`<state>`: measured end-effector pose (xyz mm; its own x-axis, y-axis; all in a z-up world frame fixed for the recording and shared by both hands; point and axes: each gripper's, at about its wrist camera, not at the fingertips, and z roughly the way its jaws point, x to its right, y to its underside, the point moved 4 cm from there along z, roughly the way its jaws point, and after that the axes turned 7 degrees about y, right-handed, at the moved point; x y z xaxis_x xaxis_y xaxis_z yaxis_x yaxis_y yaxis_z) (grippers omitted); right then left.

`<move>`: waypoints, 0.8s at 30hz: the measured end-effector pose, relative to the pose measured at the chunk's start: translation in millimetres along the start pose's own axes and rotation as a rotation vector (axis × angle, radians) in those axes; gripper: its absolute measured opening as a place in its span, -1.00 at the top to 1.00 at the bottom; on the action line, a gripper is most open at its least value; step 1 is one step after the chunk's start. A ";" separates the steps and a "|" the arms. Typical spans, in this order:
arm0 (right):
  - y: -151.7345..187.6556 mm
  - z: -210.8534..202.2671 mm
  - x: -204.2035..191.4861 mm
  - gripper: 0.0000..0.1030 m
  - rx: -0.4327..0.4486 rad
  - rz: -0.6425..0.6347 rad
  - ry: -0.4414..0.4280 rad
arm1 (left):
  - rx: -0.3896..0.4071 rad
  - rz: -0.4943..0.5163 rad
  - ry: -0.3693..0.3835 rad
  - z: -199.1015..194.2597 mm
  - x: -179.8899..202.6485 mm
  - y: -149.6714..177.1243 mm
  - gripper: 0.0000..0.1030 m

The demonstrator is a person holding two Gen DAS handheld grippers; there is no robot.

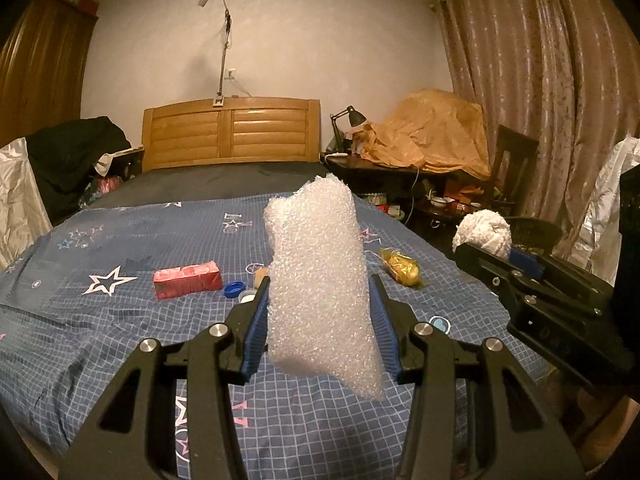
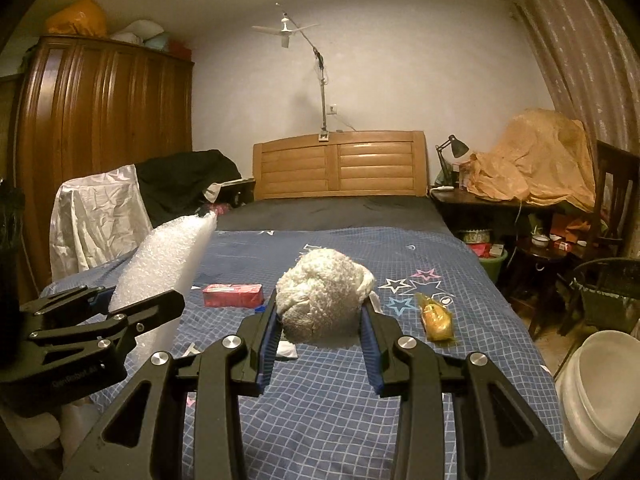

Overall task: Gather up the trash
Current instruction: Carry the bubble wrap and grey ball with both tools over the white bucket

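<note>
The left tongs (image 1: 320, 300) are closed on a roll of white bubble wrap (image 1: 320, 280), blue pads pressing both its flanks; the roll stands nearly upright above the bed, its long axis running bottom to top with a slight lean, the ragged upper end pointing toward the headboard (image 1: 232, 132) and the lower end hanging below the pads toward the camera. From the right wrist view the same roll (image 2: 160, 264) slants up and to the right out of the left tongs (image 2: 140, 304). The right tongs (image 2: 320, 312) grip a crumpled white wad of tissue-like paper (image 2: 324, 296), a roundish lump with no clear long axis, held between the blue pads above the bed; in the left wrist view that wad (image 1: 484, 232) sits at the tip of the right tongs (image 1: 492, 256), off beyond the bed's right edge. Below both tongs lies the blue checked bedsheet (image 1: 120, 340) with star prints. On it, well apart from the held things, lies a red carton (image 1: 187, 281) on its side, long axis running left to right, with a blue bottle cap (image 1: 234, 290) just beside its right end. A yellow wrapper (image 2: 436, 316) lies near the bed's right side, its long axis pointing away toward the headboard. To the right of the bed stand a white bucket (image 2: 596, 392) on the floor and a dark mesh basket (image 2: 608, 292) behind it.
</note>
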<state>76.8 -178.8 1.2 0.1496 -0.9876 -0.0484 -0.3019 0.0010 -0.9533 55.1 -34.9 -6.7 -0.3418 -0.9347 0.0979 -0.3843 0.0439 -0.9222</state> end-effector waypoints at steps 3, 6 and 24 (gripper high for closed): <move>0.7 7.7 -7.3 0.28 -0.006 -0.001 0.000 | -0.002 -0.002 0.001 0.7 -1.6 0.4 0.13; 0.6 11.0 -7.9 0.28 -0.011 -0.003 -0.001 | -0.002 -0.002 0.001 0.9 -1.7 0.4 0.13; -26.3 14.9 65.8 0.28 -0.043 0.007 0.152 | -0.037 0.021 0.138 58.8 49.6 -34.1 0.13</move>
<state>108.6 -241.4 18.7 0.0039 -1.0000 -0.0060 -0.3430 0.0043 -0.9393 101.6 -103.5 7.6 -0.4638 -0.8762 0.1312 -0.4063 0.0788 -0.9103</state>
